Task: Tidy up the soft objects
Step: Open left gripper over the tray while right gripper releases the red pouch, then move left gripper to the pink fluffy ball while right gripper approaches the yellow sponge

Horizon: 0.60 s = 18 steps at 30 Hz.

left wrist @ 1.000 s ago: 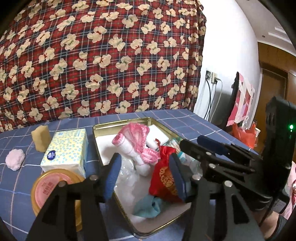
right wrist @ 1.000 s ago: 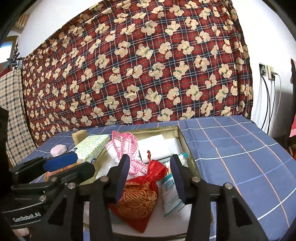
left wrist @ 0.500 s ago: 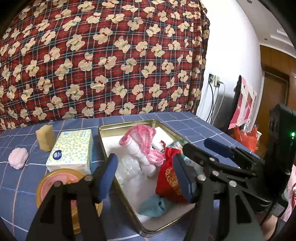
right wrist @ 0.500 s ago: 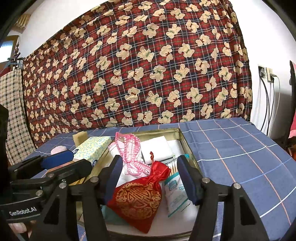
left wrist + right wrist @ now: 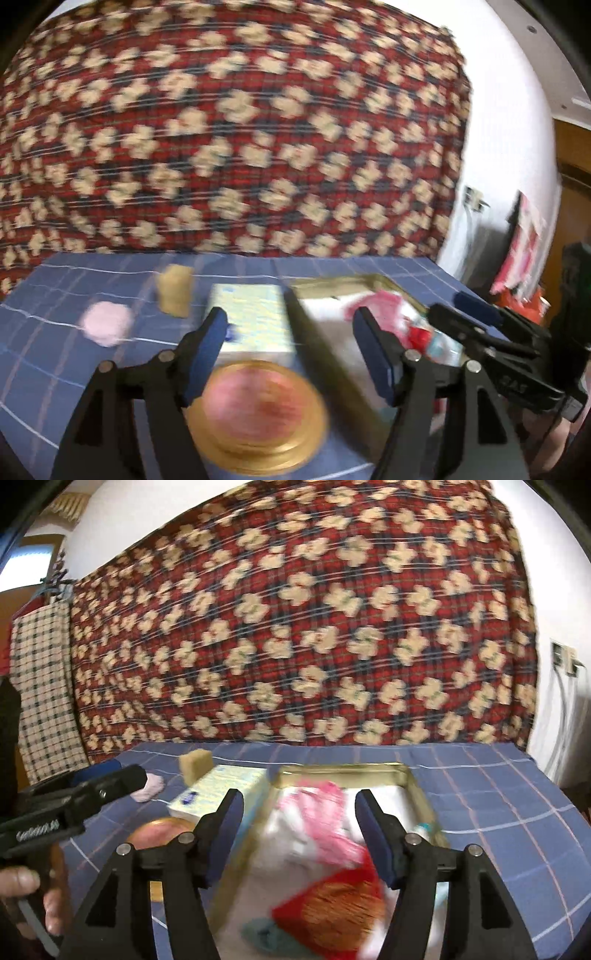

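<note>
Your left claw (image 5: 290,349) has swung left, off the tin (image 5: 314,354) toward the tissue pack (image 5: 251,317) and round lid (image 5: 258,406), jaws opening. Your right claw (image 5: 299,834) has widened over the tin, empty.

Motion blur leaves no text readable; the white lettering on the left tool's body (image 5: 38,827) is smeared.
</note>
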Each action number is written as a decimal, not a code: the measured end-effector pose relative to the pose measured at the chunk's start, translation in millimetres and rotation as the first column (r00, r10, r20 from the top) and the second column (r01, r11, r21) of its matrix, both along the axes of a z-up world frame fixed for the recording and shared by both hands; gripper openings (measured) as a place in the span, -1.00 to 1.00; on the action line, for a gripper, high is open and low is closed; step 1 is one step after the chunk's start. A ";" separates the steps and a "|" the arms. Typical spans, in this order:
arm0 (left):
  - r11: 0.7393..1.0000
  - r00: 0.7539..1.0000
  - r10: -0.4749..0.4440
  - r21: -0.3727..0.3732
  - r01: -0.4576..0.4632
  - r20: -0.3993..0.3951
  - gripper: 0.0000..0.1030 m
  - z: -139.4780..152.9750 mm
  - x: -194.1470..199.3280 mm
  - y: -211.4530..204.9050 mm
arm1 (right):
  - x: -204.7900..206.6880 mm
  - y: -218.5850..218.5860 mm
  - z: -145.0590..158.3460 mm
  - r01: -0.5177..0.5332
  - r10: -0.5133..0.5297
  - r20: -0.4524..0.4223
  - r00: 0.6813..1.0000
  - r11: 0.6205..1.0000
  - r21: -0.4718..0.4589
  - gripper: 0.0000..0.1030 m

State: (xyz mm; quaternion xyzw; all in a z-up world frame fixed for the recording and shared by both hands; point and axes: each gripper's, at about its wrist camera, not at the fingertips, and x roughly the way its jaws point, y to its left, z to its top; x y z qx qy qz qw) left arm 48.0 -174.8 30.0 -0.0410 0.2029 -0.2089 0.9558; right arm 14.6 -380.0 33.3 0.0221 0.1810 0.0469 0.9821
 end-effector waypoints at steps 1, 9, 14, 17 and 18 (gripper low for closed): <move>1.000 1.000 0.022 -0.001 -0.022 0.002 0.46 0.3 3.9 10.4 | 3.5 6.6 1.2 -0.017 0.017 -0.004 1.000 1.000 0.002 0.27; 0.958 0.962 0.272 0.099 -0.268 -0.032 0.62 -13.9 55.0 84.7 | 53.3 76.3 18.5 -0.173 0.173 -0.093 0.980 0.985 0.008 0.28; 0.935 0.930 0.348 0.121 -0.335 -0.120 0.62 -30.9 94.9 118.4 | 98.8 115.0 27.7 -0.209 0.209 -0.148 0.967 0.978 0.018 0.28; 0.926 0.918 0.368 0.152 -0.347 -0.149 0.62 -37.3 112.9 127.4 | 128.2 136.6 30.7 -0.222 0.223 -0.183 0.957 0.975 0.029 0.28; 0.923 0.914 0.374 0.163 -0.349 -0.159 0.62 -40.0 120.1 130.2 | 137.4 143.8 30.4 -0.217 0.215 -0.193 0.957 0.976 0.015 0.28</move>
